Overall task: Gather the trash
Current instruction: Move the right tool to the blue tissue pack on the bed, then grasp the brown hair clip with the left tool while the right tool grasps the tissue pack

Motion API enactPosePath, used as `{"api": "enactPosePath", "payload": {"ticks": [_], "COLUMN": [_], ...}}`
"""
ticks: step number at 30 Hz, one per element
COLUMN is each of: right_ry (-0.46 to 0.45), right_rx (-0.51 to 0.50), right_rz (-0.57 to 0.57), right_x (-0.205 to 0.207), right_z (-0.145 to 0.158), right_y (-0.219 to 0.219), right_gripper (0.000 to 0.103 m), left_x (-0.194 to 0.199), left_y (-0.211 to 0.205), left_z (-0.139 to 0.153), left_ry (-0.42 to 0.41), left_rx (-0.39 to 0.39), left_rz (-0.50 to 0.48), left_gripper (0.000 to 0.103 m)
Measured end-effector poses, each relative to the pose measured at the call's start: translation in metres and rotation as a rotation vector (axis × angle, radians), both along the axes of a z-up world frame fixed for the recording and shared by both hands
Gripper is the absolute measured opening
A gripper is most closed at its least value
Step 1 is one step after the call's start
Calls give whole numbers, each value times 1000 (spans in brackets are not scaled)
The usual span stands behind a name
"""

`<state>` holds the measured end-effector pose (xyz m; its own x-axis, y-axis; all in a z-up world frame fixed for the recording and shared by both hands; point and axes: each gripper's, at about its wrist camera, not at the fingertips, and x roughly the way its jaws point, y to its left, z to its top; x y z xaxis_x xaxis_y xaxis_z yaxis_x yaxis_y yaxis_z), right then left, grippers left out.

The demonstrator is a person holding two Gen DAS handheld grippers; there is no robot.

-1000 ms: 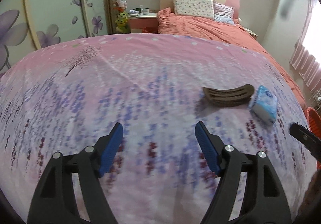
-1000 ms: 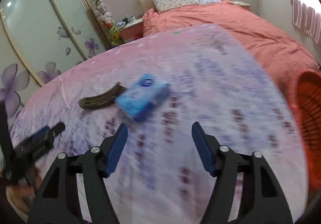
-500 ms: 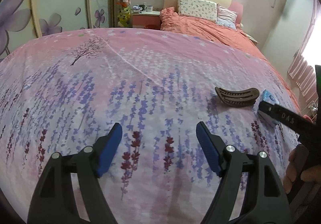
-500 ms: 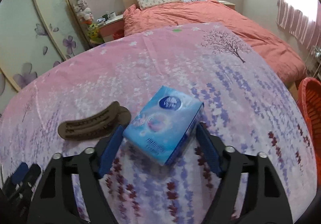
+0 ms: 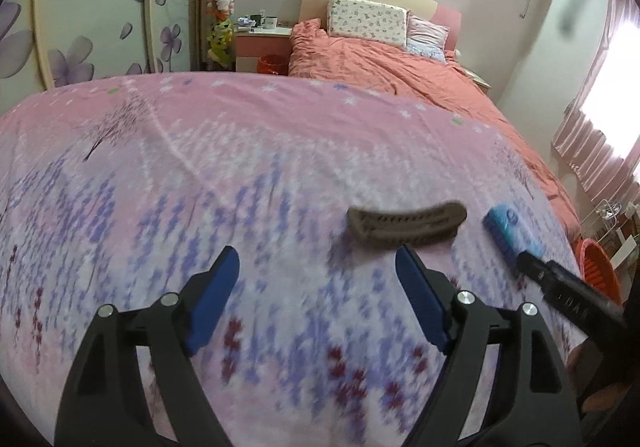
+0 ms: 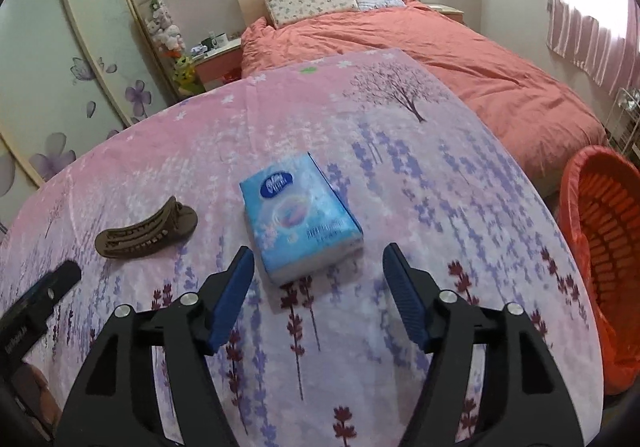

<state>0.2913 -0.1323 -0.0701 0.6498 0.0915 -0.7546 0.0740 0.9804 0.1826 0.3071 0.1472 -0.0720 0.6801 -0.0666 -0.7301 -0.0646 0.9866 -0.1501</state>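
A brown curved hair clip point(image 5: 406, 225) lies on the pink flowered bedspread point(image 5: 240, 151), just beyond the right finger of my left gripper point(image 5: 316, 253). That gripper's jaws are opening and nothing is between them. A blue tissue pack point(image 6: 298, 219) lies right of the clip point(image 6: 146, 233). My right gripper point(image 6: 318, 255) is open, and the pack's near end sits between its fingertips without touching the pads. One black finger of each gripper shows in the other's view.
An orange slatted basket point(image 6: 600, 247) stands off the bedspread's right edge. Beyond lies a bed with a salmon duvet point(image 6: 460, 59) and pillows. A flower-patterned wardrobe point(image 5: 100, 7), a nightstand point(image 5: 262, 45) and a small red bin point(image 5: 272, 65) are at the back left.
The right gripper swung onto the tissue pack and has since drawn back a little. The left gripper shifted toward the hair clip, and its jaws widened slightly.
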Motion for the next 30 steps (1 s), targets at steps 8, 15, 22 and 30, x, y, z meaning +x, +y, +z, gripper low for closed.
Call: {"api": "enactPosePath", "payload": {"ticks": [8, 15, 22, 30], "right_ry": [-8, 1, 0, 7], "right_rx": [3, 5, 21, -10], "right_rz": [0, 17, 30, 57], "right_x": [12, 12, 6, 19], "right_z": [1, -3, -3, -4], "right_y": [2, -6, -13, -3], "right_gripper": [68, 68, 68, 60], "left_x": [54, 75, 41, 36], "left_y": [-2, -5, -9, -4], "left_z": [10, -19, -26, -15], "left_ry": [-14, 94, 83, 46], "left_rx": [119, 151, 76, -36], "left_rz": [41, -7, -111, -72], "left_gripper": [79, 75, 74, 78]}}
